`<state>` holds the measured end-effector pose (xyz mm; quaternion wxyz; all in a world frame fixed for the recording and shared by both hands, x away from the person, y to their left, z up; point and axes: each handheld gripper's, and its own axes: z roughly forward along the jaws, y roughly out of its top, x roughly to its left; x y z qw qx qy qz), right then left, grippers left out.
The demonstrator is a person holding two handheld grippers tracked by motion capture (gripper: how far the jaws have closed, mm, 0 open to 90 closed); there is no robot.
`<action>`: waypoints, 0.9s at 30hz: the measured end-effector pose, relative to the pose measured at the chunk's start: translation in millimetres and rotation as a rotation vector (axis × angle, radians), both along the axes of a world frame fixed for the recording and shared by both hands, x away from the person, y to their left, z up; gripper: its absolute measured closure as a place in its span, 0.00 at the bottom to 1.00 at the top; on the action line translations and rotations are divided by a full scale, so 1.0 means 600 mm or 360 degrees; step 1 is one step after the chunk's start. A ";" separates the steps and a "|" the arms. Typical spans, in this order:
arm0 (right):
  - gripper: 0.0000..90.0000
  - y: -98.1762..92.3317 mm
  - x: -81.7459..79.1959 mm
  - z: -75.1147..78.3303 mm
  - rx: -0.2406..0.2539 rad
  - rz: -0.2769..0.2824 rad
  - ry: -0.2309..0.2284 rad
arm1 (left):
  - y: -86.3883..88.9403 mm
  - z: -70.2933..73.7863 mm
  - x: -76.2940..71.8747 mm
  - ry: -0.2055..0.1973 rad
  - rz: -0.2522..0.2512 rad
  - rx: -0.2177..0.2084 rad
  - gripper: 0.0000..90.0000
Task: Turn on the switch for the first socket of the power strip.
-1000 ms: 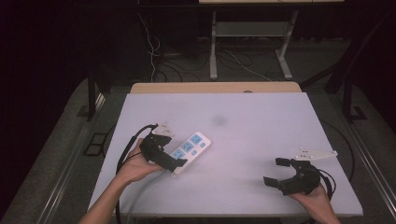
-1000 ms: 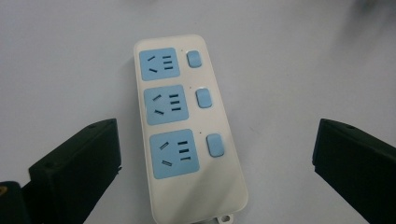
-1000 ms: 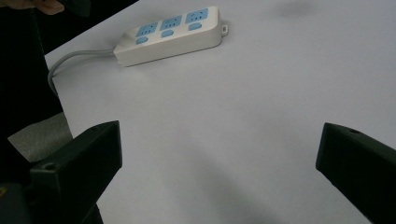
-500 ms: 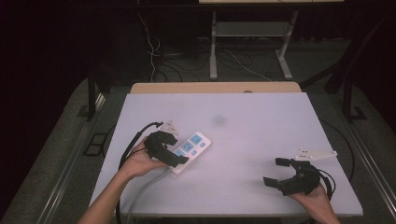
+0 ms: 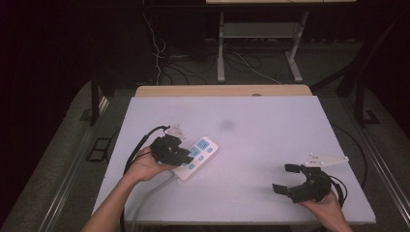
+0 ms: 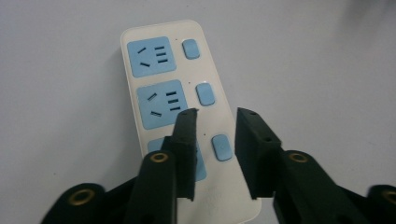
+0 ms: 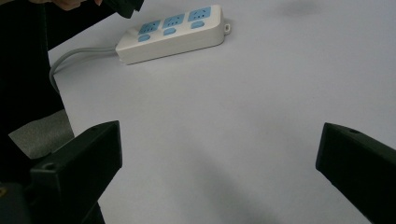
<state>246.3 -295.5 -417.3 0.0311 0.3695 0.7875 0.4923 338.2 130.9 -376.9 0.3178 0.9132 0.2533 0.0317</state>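
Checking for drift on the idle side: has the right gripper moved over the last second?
No. The right gripper sits at the same spot near the table's front right corner, jaws wide open.

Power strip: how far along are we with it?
Done: the left tool is over the power strip, jaws narrowly apart either side of the nearest blue switch. In hand: nothing gripped or pressed yet. Left: probably the switch press. The right tool waits open, apart.
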 end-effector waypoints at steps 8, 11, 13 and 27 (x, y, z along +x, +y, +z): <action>0.00 0.002 0.000 -0.001 -0.0004 0.0006 0.0005 | -0.004 -0.009 0.006 0.0029 -0.0019 0.0028 0.98; 0.00 0.003 0.000 -0.002 -0.0010 0.0014 0.0001 | -0.008 -0.014 0.007 0.0038 -0.0024 0.0041 0.99; 0.00 0.003 0.000 -0.002 -0.0011 0.0014 0.0003 | -0.011 -0.017 0.008 0.0041 -0.0030 0.0057 0.99; 0.00 0.002 0.000 -0.002 -0.0011 0.0025 0.0003 | -0.022 -0.032 0.011 0.0061 -0.0075 0.0113 0.99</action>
